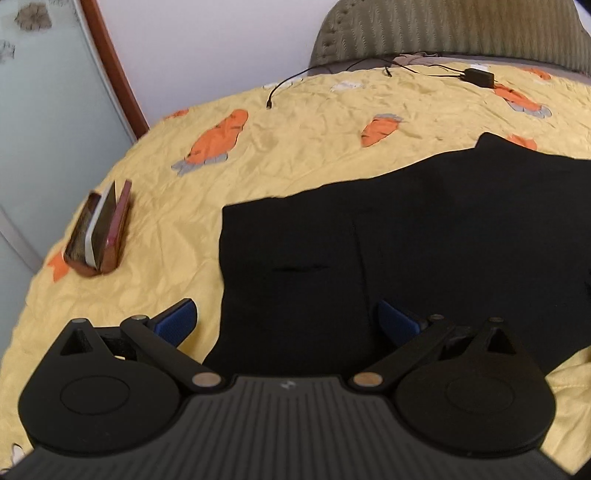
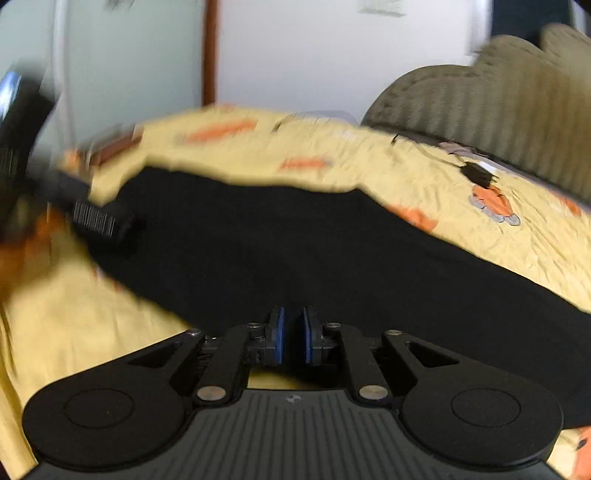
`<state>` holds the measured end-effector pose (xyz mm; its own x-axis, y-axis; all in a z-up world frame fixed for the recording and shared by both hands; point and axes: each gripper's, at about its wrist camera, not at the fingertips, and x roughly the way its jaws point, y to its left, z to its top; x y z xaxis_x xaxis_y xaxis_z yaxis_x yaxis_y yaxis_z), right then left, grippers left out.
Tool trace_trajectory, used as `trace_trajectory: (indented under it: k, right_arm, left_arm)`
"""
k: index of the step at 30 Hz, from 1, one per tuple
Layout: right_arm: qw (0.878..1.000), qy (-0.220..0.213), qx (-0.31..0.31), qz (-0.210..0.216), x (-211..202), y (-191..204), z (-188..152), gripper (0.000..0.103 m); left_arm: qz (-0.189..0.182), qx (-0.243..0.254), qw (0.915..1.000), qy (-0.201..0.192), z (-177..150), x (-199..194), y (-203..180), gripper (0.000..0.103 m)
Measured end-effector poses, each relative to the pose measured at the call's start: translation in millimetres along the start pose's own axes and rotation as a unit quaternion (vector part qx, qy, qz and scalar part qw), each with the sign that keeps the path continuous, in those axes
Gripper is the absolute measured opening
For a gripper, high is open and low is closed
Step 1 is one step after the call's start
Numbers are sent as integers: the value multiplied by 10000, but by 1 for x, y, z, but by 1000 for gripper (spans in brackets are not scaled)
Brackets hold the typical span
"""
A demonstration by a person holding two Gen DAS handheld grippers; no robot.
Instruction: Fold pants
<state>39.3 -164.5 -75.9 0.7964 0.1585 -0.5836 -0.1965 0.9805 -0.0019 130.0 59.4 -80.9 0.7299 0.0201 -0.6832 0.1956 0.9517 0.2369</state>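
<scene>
Black pants [image 1: 406,236] lie flat on a yellow carrot-print bedspread [image 1: 295,155]. My left gripper [image 1: 288,321] is open and empty, just above the near left end of the pants, its left blue pad over the bedspread and its right one over the cloth. In the blurred right wrist view the pants [image 2: 314,251] run from upper left to lower right. My right gripper [image 2: 293,339] hovers over their near edge with its blue pads close together, a narrow gap between them and nothing in it. The left gripper [image 2: 99,219] shows at the far left there.
A brown case holding a phone [image 1: 99,232] stands on the bed at the left. A black charger and cable [image 1: 478,76] lie near the olive headboard [image 1: 454,29]. A glass door with a wooden frame [image 1: 110,66] stands at the far left.
</scene>
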Motion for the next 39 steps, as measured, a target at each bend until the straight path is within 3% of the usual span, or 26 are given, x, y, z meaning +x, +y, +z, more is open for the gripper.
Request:
trace_trajectory:
  k: [4, 6, 8, 10, 11, 13, 15, 18, 21, 23, 25, 29, 32, 34, 36, 39]
  right_arm:
    - [9992, 377, -90, 139, 21, -2, -4, 11]
    - [9995, 296, -111, 55, 15, -1, -3, 11]
    - [10000, 17, -12, 61, 4, -1, -2, 13]
    - [9997, 109, 155, 151, 10, -6, -6, 33]
    - [9990, 301, 208, 273, 17, -12, -9, 33]
    - [9964, 173, 650, 521, 12, -32, -13, 34]
    - [9909, -141, 1250, 472, -10, -59, -15, 34]
    - [9813, -509, 1851, 118, -45, -104, -26, 34]
    - [9829, -477, 1706, -505, -67, -127, -35, 34]
    - [9813, -470, 1532, -1068, -75, -135, -43, 45]
    - [9786, -400, 1495, -1357, -75, -148, -50, 57]
    - [9743, 194, 1608, -1567, -65, -173, -65, 60]
    - [9742, -68, 1687, -1495, -84, -183, -78, 60]
    - [9671, -84, 1877, -1714, -90, -189, -80, 60]
    - [9677, -92, 1804, -1759, -88, -188, -74, 61]
    - [9691, -286, 1792, -1670, -89, -176, -68, 71]
  left_arm:
    - [5, -184, 9998, 48, 1, -4, 13, 103]
    - [169, -116, 9997, -156, 3, -18, 8, 103]
    - [31, -83, 9992, -393, 9, -32, 1, 103]
    - [1, -34, 9988, -487, 18, -40, -12, 103]
    - [2, -25, 9988, -483, 23, -42, -21, 103]
    - [-181, -31, 9986, -489, 32, -46, -42, 103]
    - [-295, 119, 9977, -603, 38, -53, -71, 103]
    - [-603, 336, 9942, -825, 42, -64, -121, 103]
    - [-903, 394, 9918, -811, 42, -68, -168, 103]
    - [-950, 427, 9919, -720, 40, -65, -190, 103]
    - [-1001, 526, 9920, -563, 35, -60, -209, 103]
    - [-862, 825, 9926, -206, 20, -48, -233, 103]
    - [-962, 757, 9923, -202, 12, -47, -235, 103]
    - [-1001, 650, 9927, -160, 11, -47, -234, 103]
    - [-1064, 463, 9932, -65, 11, -45, -230, 103]
    - [-1130, 222, 9933, 73, 14, -42, -225, 103]
